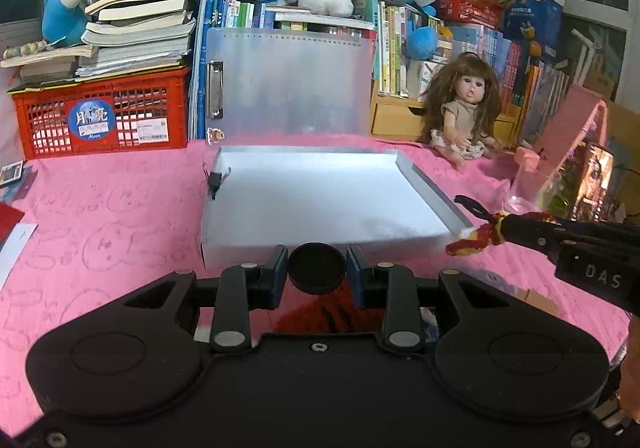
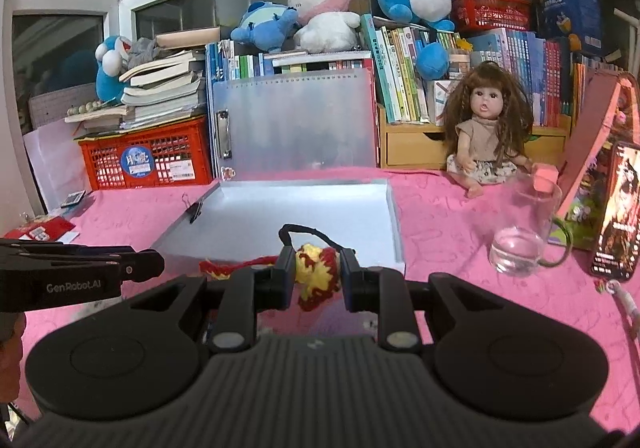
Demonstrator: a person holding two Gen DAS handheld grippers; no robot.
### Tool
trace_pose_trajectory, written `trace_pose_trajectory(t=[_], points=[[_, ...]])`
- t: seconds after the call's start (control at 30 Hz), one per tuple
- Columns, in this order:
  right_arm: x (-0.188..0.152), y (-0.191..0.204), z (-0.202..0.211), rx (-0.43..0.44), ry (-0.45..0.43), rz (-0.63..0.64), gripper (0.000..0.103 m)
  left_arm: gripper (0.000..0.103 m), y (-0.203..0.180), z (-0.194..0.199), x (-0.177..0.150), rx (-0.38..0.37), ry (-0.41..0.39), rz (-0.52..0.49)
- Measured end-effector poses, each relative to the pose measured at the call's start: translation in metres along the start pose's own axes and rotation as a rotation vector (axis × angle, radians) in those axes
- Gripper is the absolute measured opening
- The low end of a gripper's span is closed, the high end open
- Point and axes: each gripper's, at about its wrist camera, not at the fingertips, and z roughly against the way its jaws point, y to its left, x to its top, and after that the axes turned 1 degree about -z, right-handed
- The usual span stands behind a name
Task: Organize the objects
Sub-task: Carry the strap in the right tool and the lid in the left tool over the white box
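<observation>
A shallow white open box [image 1: 320,200] [image 2: 304,216] lies on the pink cloth, its translucent lid standing up behind it. A black binder clip [image 1: 215,181] [image 2: 195,210] sits on its left wall. My left gripper [image 1: 317,274] is shut on a black round cap [image 1: 317,273], just before the box's near edge. My right gripper [image 2: 316,276] is shut on a red and yellow knitted ornament [image 2: 318,276] [image 1: 476,238] with a black loop, hovering at the box's near right corner. The left gripper's side shows in the right wrist view [image 2: 80,272].
A doll [image 2: 490,128] sits at the back right. A glass mug [image 2: 524,232] with a pink block on its rim, a phone [image 2: 616,212] and a pink book stand at the right. A red crate [image 1: 104,116] with stacked books, shelved books and plush toys line the back.
</observation>
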Motion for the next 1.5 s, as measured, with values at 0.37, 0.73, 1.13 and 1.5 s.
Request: trace_pose_trajectory(t=[0.37, 0.73, 1.13, 1.5], points=[[0.035, -0.011, -0.040, 0.023, 0.006, -0.008, 0.027, 0.030, 0.027, -0.044, 0.046, 0.017, 0.001, 0.052], [0.072, -0.020, -0.096, 0.055, 0.060, -0.025, 0.027, 0.030, 0.055, -0.109, 0.083, 0.014, 0.047, 0.142], [0.081, -0.034, -0.196, 0.077, 0.206, -0.114, 0.027, 0.030, 0.060, -0.203, 0.099, -0.036, 0.132, 0.192], [0.064, -0.052, -0.247, 0.047, 0.271, -0.164, 0.027, 0.030, 0.063, -0.258, 0.096, 0.029, 0.191, 0.170]])
